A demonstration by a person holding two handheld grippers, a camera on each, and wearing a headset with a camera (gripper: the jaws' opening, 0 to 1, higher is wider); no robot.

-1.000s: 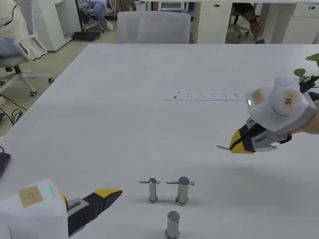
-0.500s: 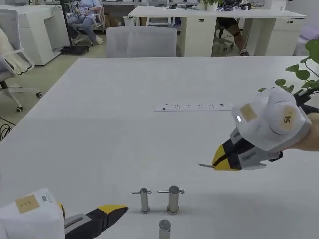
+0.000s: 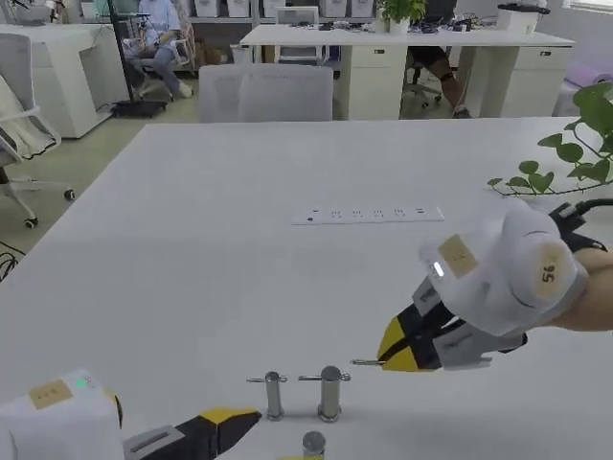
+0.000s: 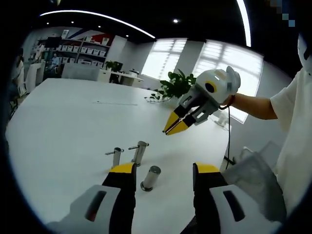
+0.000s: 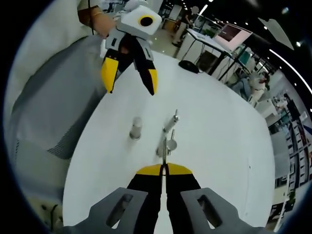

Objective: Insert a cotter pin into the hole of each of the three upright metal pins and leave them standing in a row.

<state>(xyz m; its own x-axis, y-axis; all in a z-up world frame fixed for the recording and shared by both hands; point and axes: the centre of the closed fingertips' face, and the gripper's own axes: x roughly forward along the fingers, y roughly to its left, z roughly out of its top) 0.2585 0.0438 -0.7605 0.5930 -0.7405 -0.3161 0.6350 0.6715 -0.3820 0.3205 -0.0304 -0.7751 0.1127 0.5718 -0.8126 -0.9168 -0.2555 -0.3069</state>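
Observation:
Three upright metal pins stand near the table's front edge. Two in a row, one (image 3: pixel 274 394) and its neighbour (image 3: pixel 329 390), each carry a cotter pin through the top. The third pin (image 3: pixel 313 443) stands in front of them with no cotter pin in it. My right gripper (image 3: pixel 391 356) is shut on a thin cotter pin (image 3: pixel 365 362), which points left, just right of and above the row. In the right gripper view that cotter pin (image 5: pixel 165 150) sticks out from the shut jaws (image 5: pixel 164 169) toward the pins. My left gripper (image 4: pixel 163 170) is open, with the bare pin (image 4: pixel 151 177) just ahead of it.
A white power strip (image 3: pixel 367 215) lies mid-table. A green plant (image 3: pixel 575 144) stands at the right edge. A grey chair (image 3: pixel 265 93) sits behind the table. A person's sleeve and torso (image 4: pixel 292 122) are at the right in the left gripper view.
My right gripper has come down and left with the cotter pin, from well right of the pins to just beside the row. The head camera has tilted.

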